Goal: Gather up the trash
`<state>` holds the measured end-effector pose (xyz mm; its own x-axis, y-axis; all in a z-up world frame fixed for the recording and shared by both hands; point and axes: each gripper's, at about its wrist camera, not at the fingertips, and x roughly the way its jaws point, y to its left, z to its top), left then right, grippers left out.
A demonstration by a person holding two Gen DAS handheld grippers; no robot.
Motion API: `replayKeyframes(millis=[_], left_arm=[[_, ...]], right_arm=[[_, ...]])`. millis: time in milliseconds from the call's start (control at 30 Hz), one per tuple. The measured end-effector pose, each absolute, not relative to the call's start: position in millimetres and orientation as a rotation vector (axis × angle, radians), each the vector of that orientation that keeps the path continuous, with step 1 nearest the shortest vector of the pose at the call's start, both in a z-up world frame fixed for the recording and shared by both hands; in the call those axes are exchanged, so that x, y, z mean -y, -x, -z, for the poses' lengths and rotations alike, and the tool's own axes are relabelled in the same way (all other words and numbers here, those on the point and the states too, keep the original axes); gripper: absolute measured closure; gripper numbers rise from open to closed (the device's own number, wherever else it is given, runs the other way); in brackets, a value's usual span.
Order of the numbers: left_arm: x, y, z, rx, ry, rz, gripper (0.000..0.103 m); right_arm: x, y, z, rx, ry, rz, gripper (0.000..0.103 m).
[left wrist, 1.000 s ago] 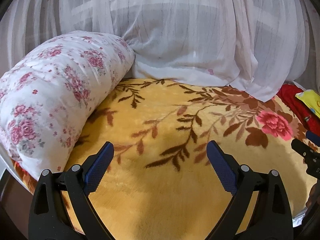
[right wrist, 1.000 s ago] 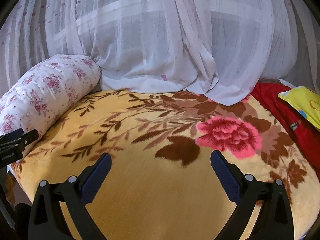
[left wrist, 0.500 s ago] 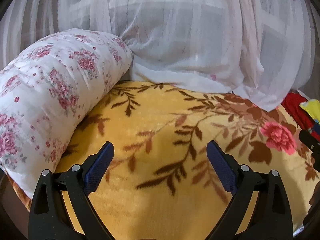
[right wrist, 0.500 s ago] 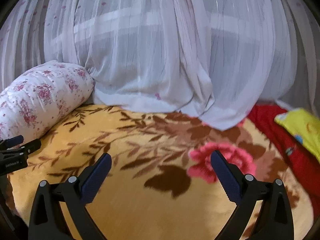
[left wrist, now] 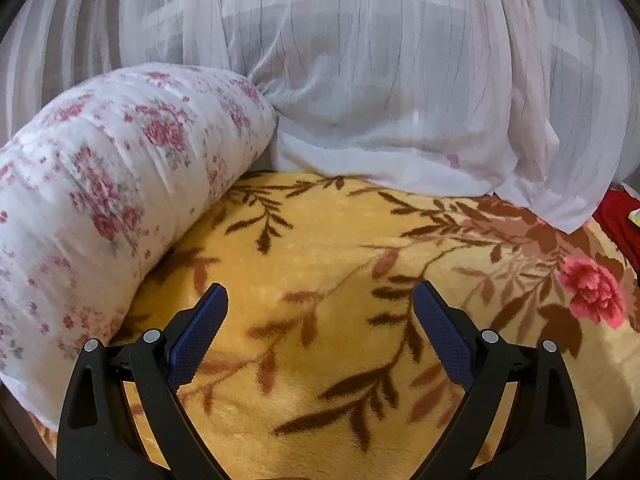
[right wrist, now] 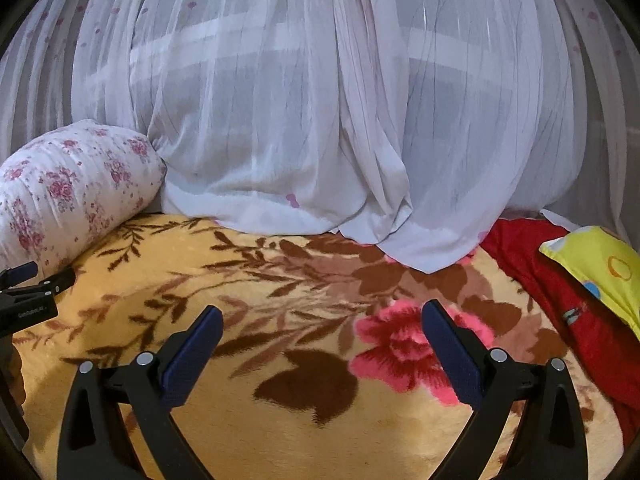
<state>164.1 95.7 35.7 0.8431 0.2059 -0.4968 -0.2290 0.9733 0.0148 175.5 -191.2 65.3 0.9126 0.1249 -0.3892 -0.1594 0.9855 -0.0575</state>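
Your left gripper [left wrist: 320,300] and right gripper [right wrist: 322,322] are spread wide, holding nothing, above one blanket [right wrist: 280,420]; one floral pillow [left wrist: 100,200] lies left of frame.

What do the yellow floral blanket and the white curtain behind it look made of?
Blanket: plush fleece, likely synthetic; a short fuzzy nap blurs the edges of the printed leaves. Curtain: thin sheer woven fabric, matte; window bars show through its folds.

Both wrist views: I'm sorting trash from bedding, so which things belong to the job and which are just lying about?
Job:
left gripper, open
right gripper, open
no trash shows

Lying about:
blanket
floral pillow
curtain
red cloth
yellow pillow
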Motion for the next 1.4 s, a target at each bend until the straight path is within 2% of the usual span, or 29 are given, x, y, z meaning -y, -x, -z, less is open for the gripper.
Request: replayKeyframes(millis=[500, 933, 1400], left_arm=[[-113, -169, -24, -0.544, 0.078, -0.229, 0.012], [-95, -163, -26, -0.493, -0.007, -0.246, 0.012], [-91, -165, -25, -0.507, 0.022, -0.182, 0.012]], right_arm=[[193, -180, -55, -0.418, 0.093, -0.133, 0.005], [199, -192, -46, -0.465, 0.095, -0.017, 0.005], [207, -197, -42, -0.468, 0.072, -0.004, 0.005]])
